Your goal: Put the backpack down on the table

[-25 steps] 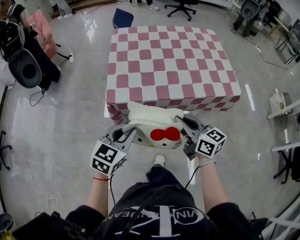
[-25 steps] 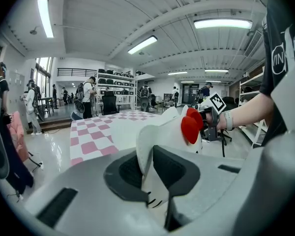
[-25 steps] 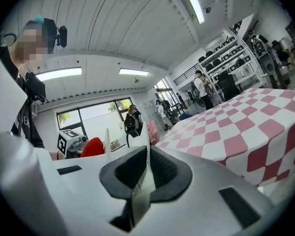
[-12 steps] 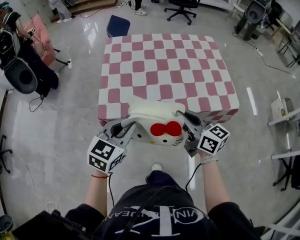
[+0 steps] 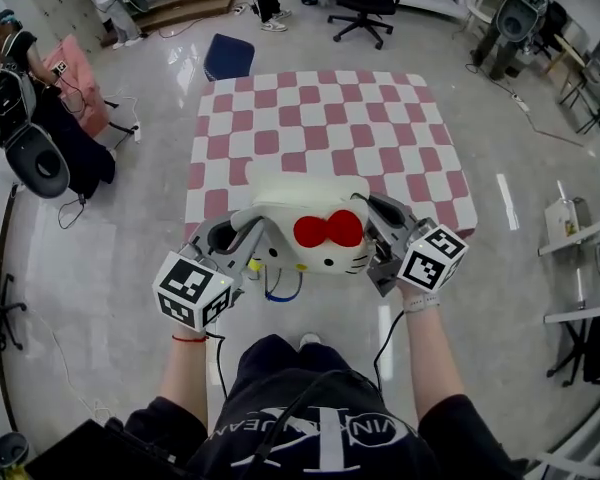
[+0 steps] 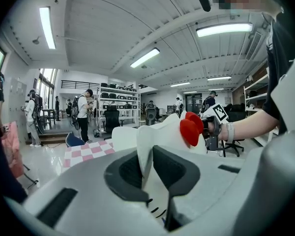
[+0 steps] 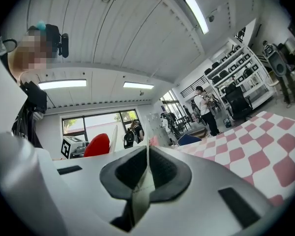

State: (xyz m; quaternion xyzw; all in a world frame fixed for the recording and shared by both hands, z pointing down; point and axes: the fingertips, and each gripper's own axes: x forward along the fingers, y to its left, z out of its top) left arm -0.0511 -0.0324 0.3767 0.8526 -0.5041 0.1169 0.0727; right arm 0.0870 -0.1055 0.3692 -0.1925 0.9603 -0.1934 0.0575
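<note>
Backpack (image 5: 315, 230) moves up and forward, now over table (image 5: 320, 118) near edge, still airborne; left gripper (image 5: 244, 238) and right gripper (image 5: 378, 230) both clamp its fabric sides

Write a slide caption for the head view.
The left gripper and right gripper clamp a backpack with a red bow over the near edge of the checkered table.

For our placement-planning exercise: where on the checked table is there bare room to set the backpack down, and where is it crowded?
The checked table top is bare, from the far edge by the blue chair to both side edges. Only the near edge is crowded: the backpack hangs over it, clamped by the left tool and right tool.
</note>
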